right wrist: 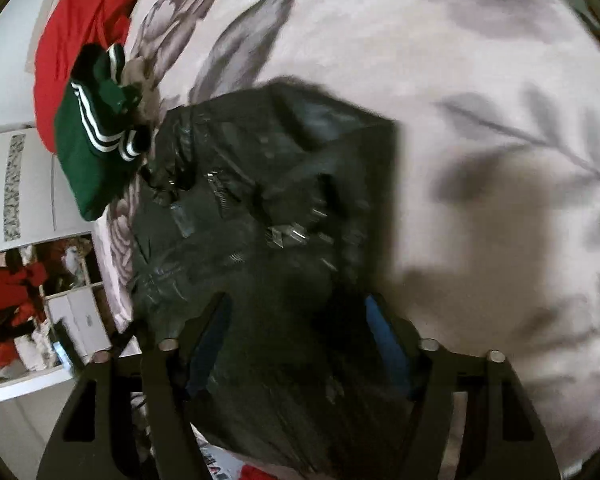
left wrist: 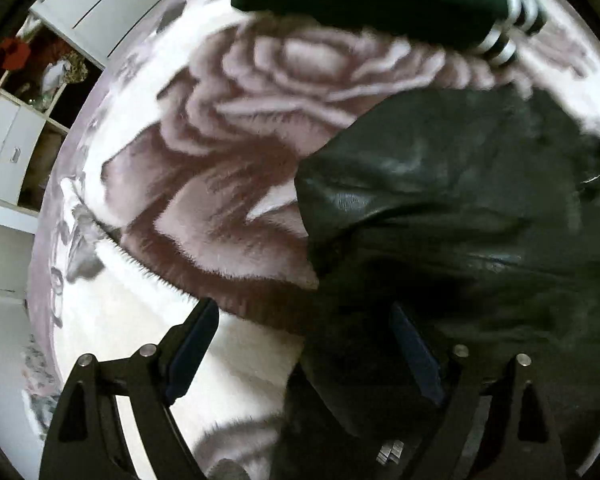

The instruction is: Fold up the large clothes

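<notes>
- At the bottom of the left wrist view, the left gripper [left wrist: 306, 344] stands wide open, nothing pinched; one finger sits over the floral blanket [left wrist: 228, 128], the other over the black leather jacket [left wrist: 452, 208].
- Lower centre of the right wrist view: the right gripper [right wrist: 296, 340] is partly closed, with jacket [right wrist: 268, 216] between its fingers; whether the pads press it I cannot tell.
- Jacket lies crumpled on the blanket, mid-frame.
- Farther, upper left: green striped garment [right wrist: 88, 148], touching the jacket's far edge.
- Beyond it, red garment [right wrist: 80, 24].
</notes>
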Tool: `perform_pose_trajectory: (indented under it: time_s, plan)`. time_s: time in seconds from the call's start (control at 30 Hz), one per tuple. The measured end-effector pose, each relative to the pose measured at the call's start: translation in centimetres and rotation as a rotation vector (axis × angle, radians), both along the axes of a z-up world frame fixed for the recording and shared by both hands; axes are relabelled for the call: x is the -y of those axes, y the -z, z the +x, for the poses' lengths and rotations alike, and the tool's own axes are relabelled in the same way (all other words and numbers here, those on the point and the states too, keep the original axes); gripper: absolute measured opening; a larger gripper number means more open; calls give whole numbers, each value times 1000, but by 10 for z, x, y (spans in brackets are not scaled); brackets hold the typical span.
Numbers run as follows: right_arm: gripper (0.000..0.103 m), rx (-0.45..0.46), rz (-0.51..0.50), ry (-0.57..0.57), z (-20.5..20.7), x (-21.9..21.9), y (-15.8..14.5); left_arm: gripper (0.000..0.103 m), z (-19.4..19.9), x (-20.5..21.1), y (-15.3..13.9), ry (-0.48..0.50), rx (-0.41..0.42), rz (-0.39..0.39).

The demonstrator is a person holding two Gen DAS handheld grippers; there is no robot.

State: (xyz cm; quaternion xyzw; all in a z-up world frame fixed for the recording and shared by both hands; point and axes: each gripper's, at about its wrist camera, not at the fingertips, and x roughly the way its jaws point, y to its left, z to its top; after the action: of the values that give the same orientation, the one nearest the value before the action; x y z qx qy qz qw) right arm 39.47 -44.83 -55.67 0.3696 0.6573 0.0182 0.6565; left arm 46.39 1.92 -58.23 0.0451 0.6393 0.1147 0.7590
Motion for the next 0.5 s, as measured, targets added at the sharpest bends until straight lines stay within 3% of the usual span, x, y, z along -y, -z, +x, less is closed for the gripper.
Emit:
perform_pose_trajectory:
  time_s: [0.07, 0.13, 0.2, 0.3, 0.37, 0.5]
  plan:
    - [11, 38, -72, -36, 6, -10, -8, 102, -1, 1, 12, 29, 13, 22]
    - [8, 91, -148, -74, 10, -16, -24, 103, -7, -4, 14, 43, 52, -5]
    - [3, 80, -219, -83, 13, -15, -24, 103, -10, -12, 14, 28, 66, -62]
    - [2, -53, -253, -80, 10, -8, 11, 103, -11, -20, 9, -23, 52, -129]
    - [2, -111, -254, -139, 11, -12, 25, 103, -15, -19, -8, -28, 49, -104]
    - [8, -107, -170, -104, 14, 2, 5, 103, -29, -5, -45, 22, 109, -51]
